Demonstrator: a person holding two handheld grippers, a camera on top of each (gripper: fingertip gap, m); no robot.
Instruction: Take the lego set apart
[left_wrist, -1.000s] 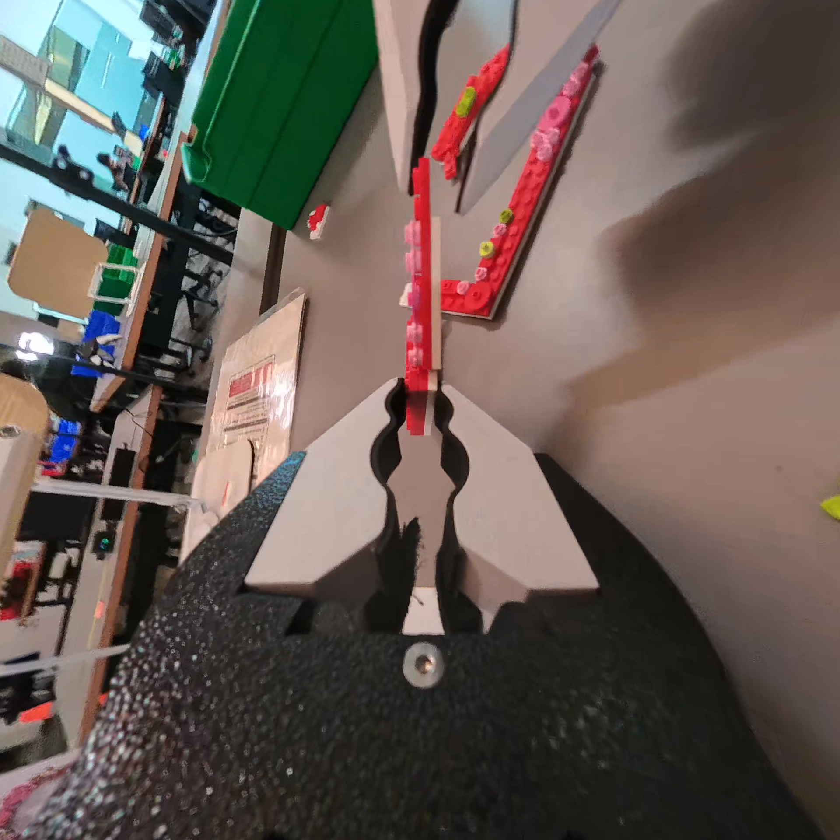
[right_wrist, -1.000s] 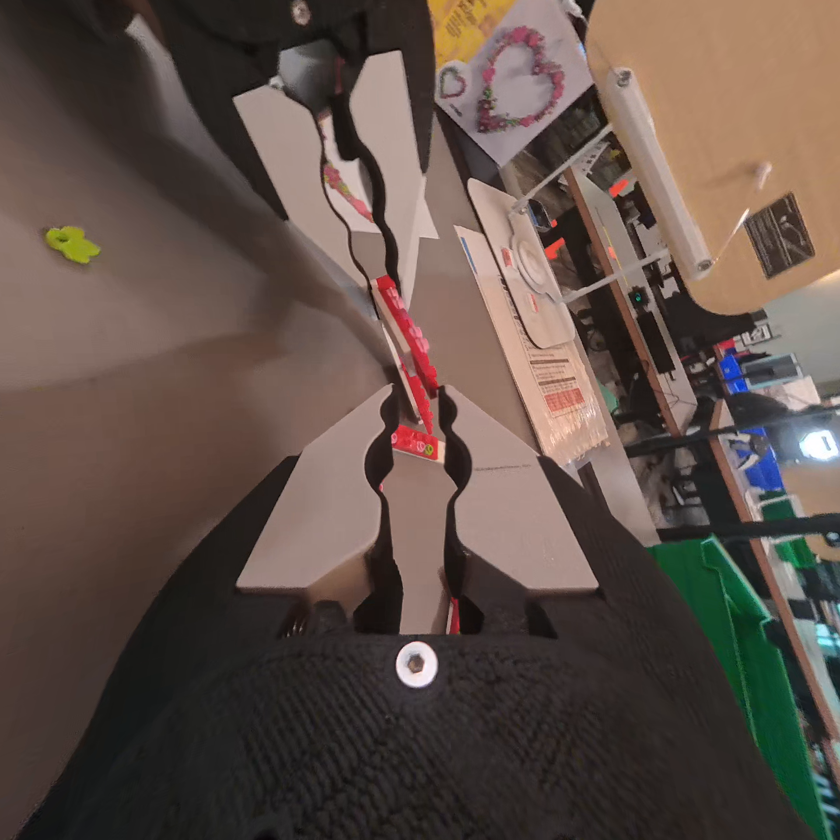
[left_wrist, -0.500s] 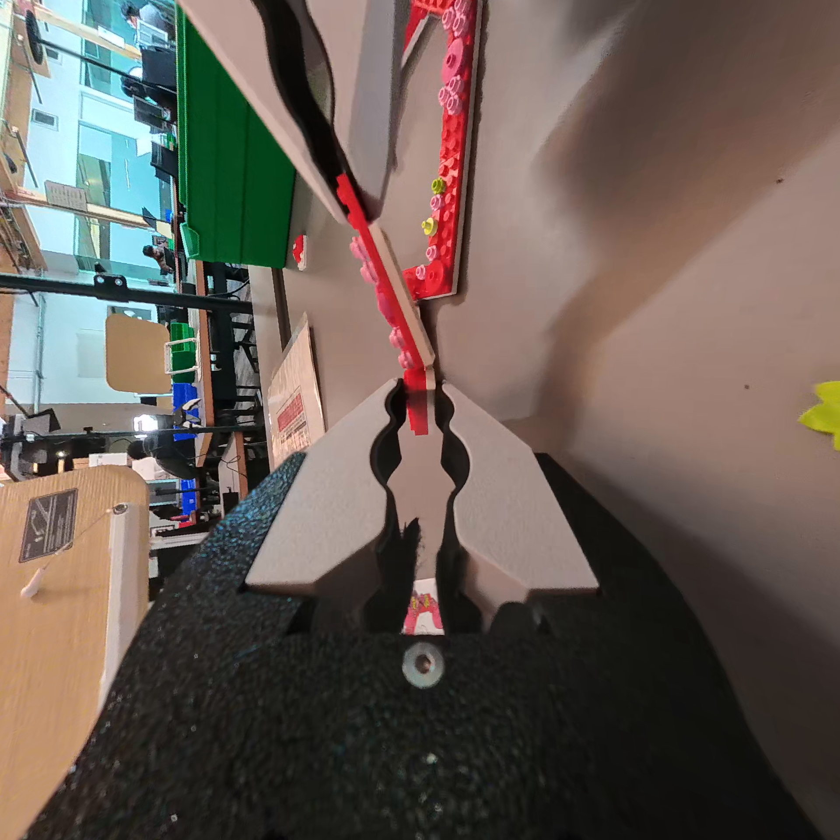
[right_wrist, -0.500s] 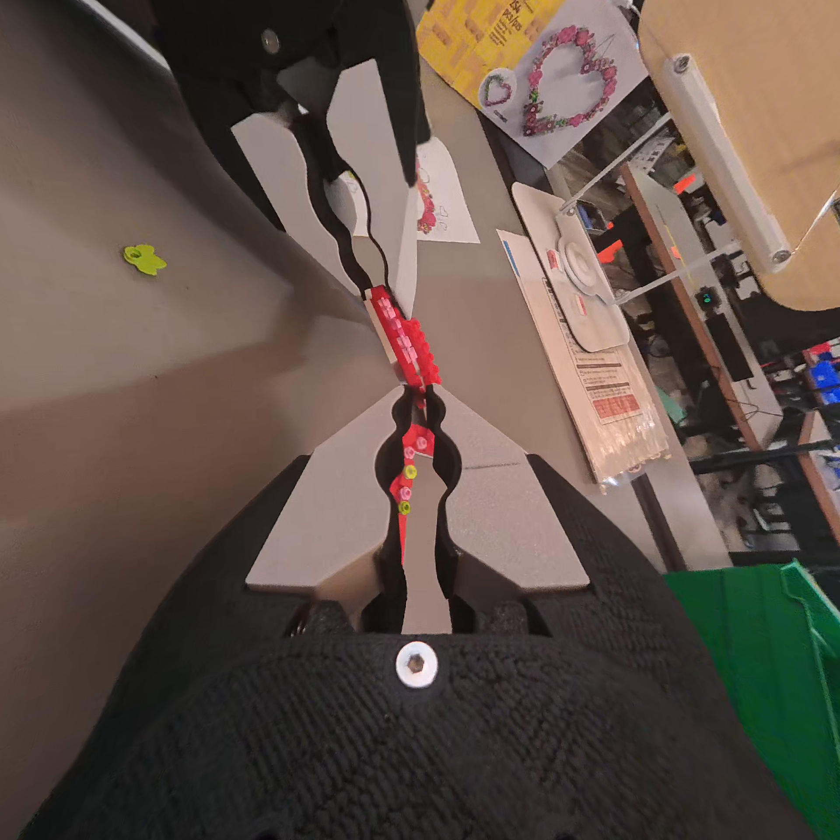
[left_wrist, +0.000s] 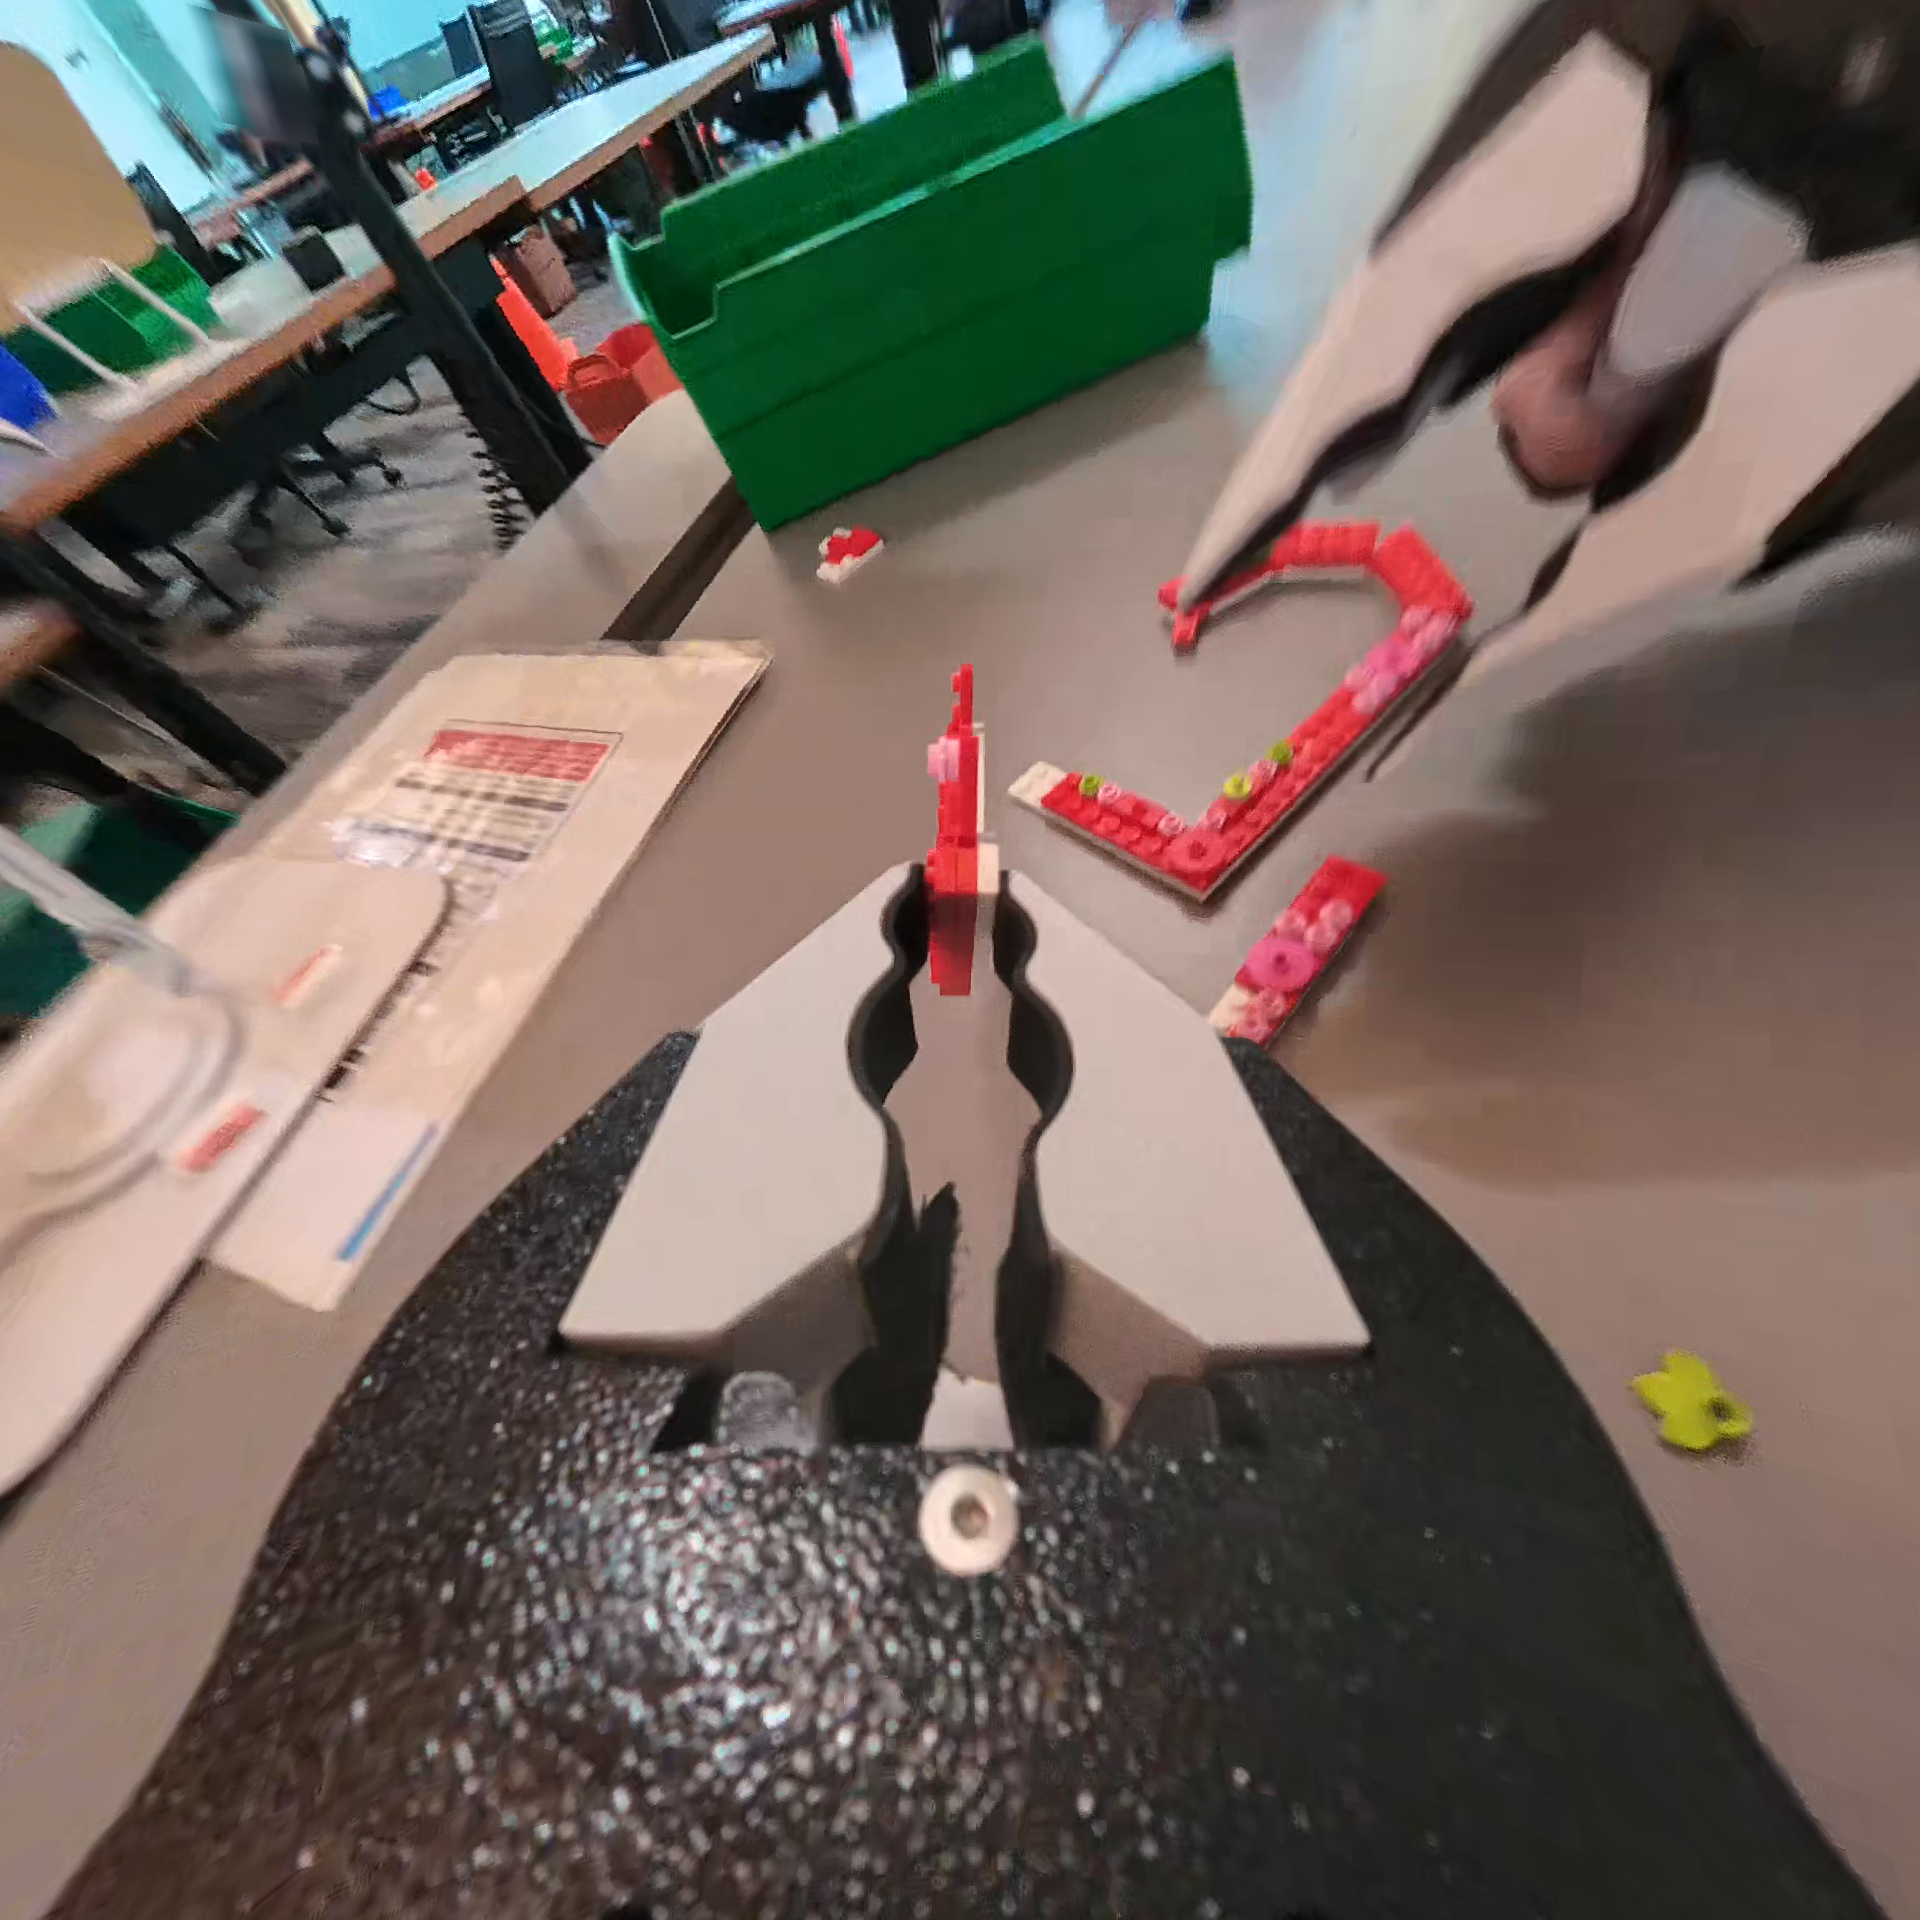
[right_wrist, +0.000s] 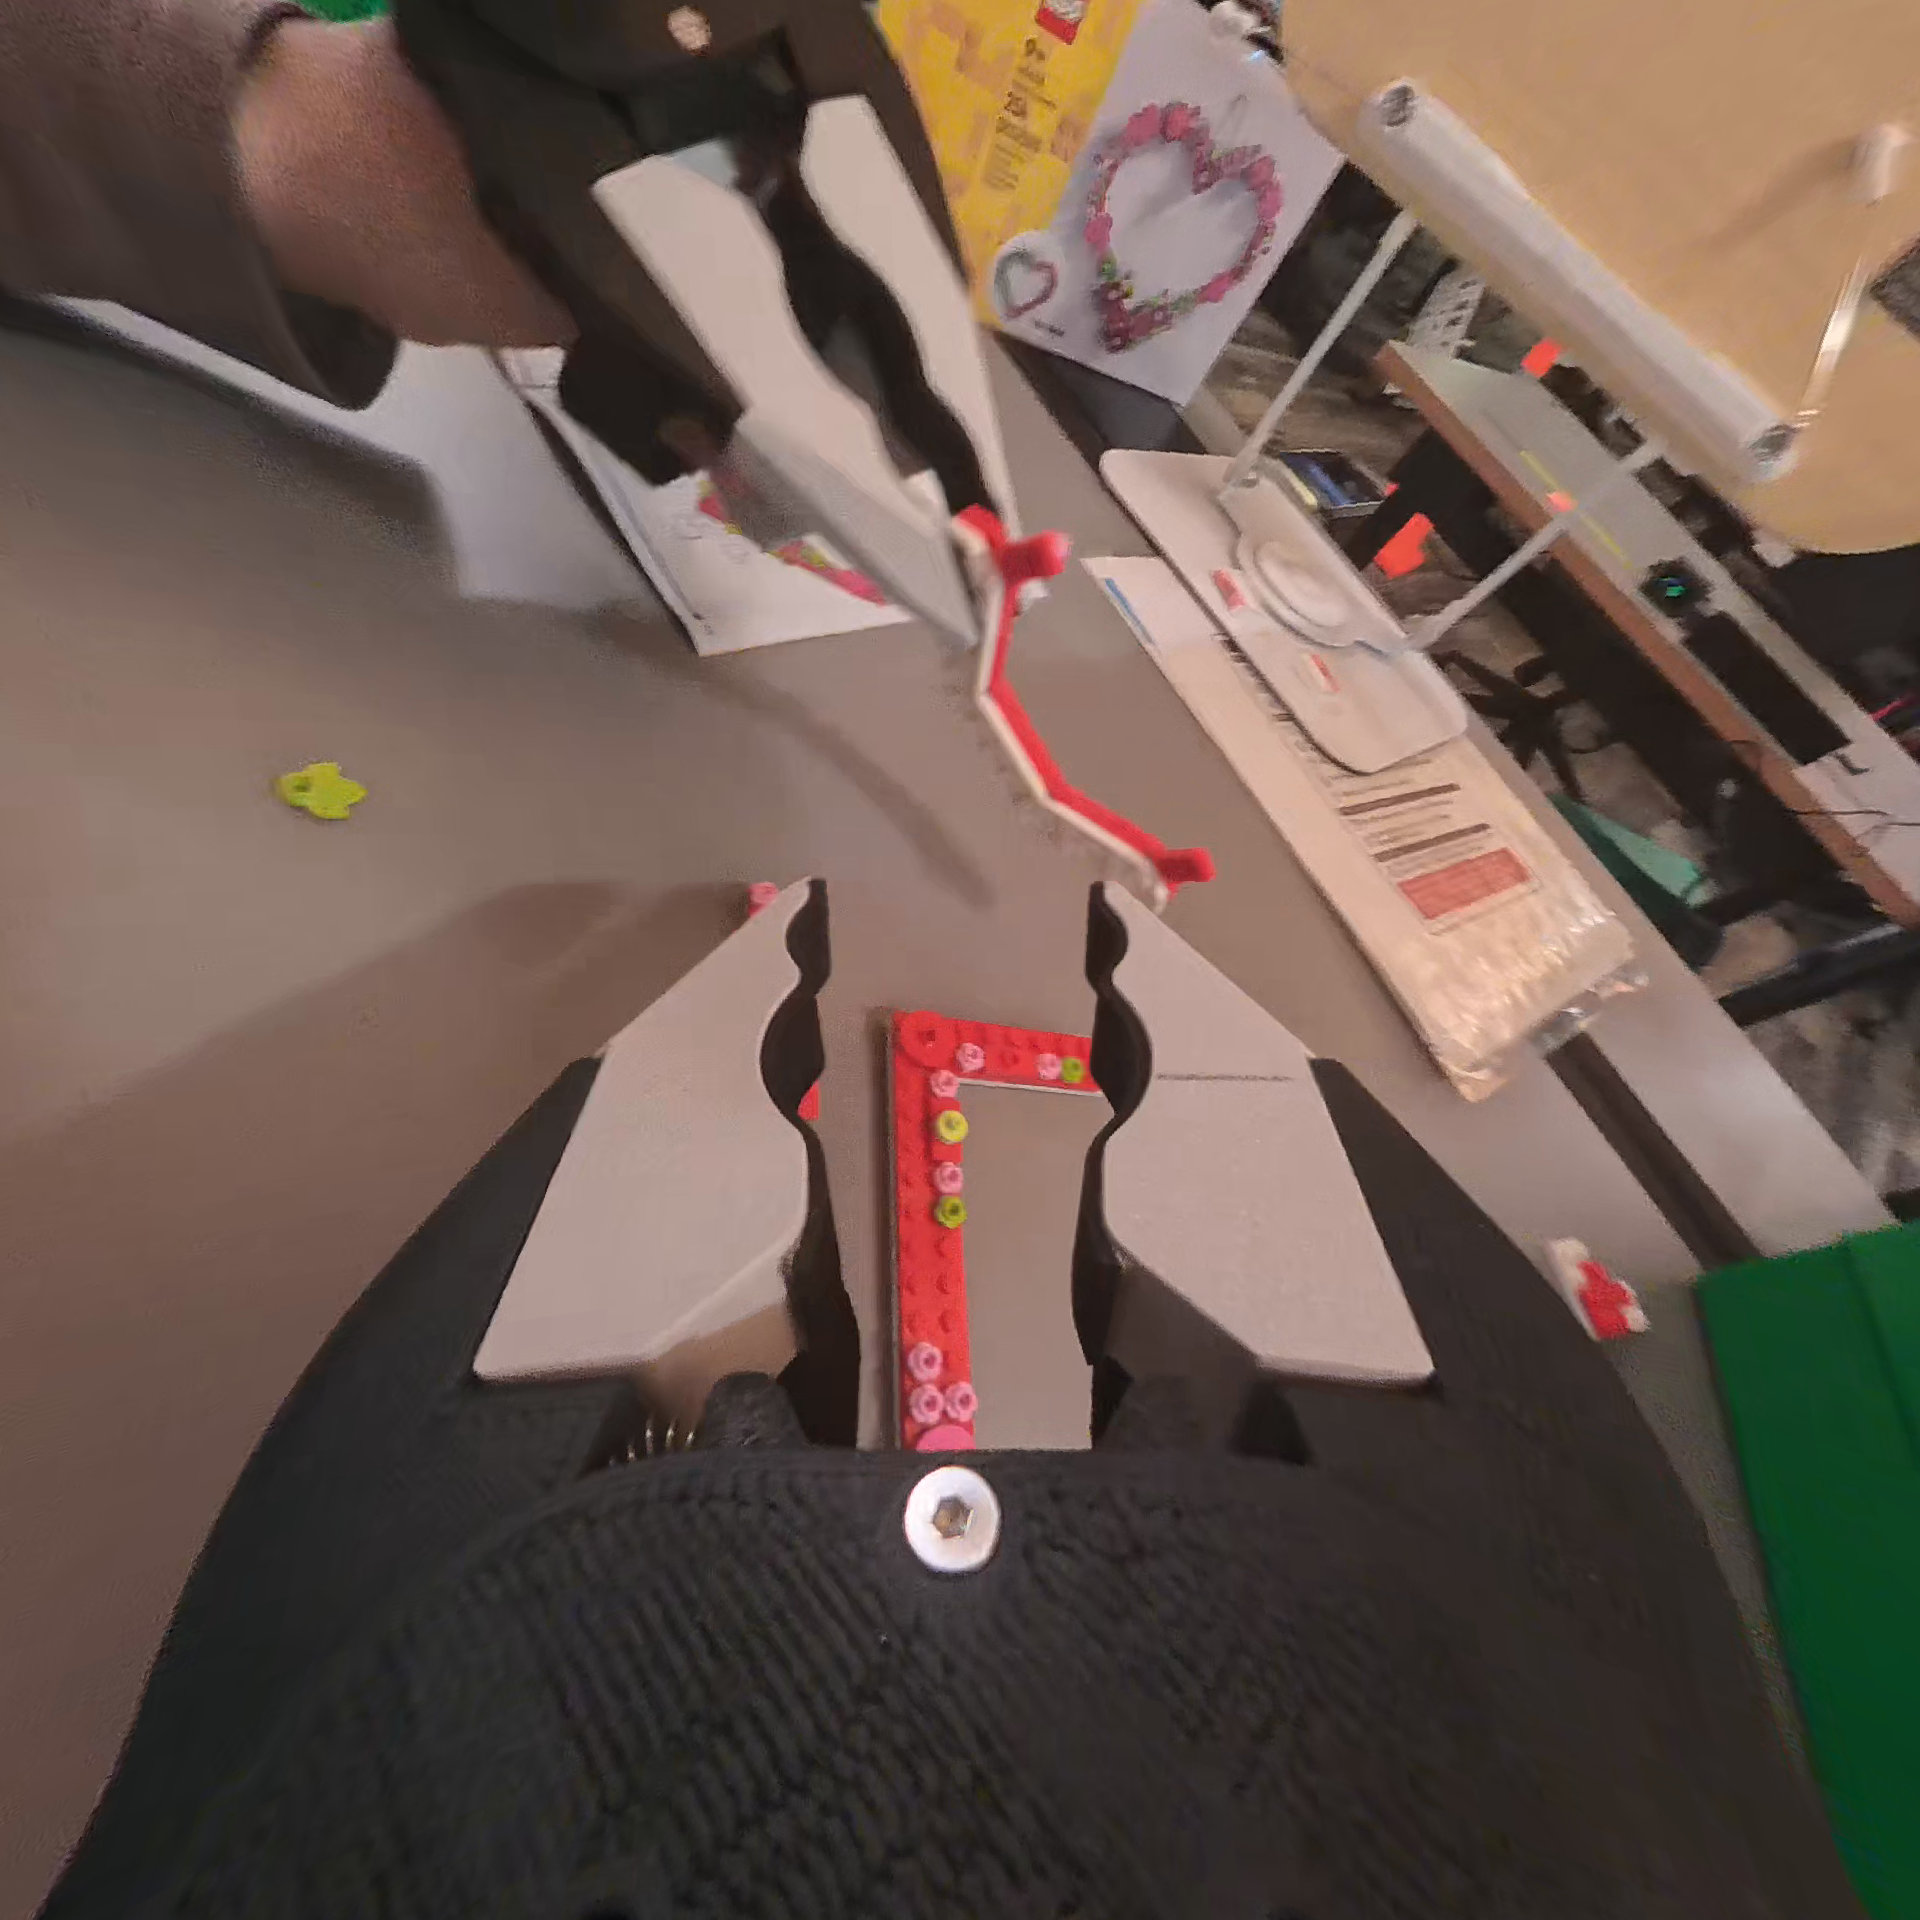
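Beside the green bin (left_wrist: 935, 301), left gripper (left_wrist: 961, 883) fingers clamp a red lego strip (left_wrist: 956, 790); right gripper (right_wrist: 956, 914) fingers gape.

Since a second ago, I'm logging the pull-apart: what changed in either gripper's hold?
The right gripper let go: its jaws, then shut on the red strip, are open and have drawn back over the red frame. The left gripper is still shut on the strip, now alone. The frame and green bin stayed put.

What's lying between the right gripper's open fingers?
In the right wrist view, the red L-shaped lego piece lies flat on the table between the right gripper fingers, untouched.
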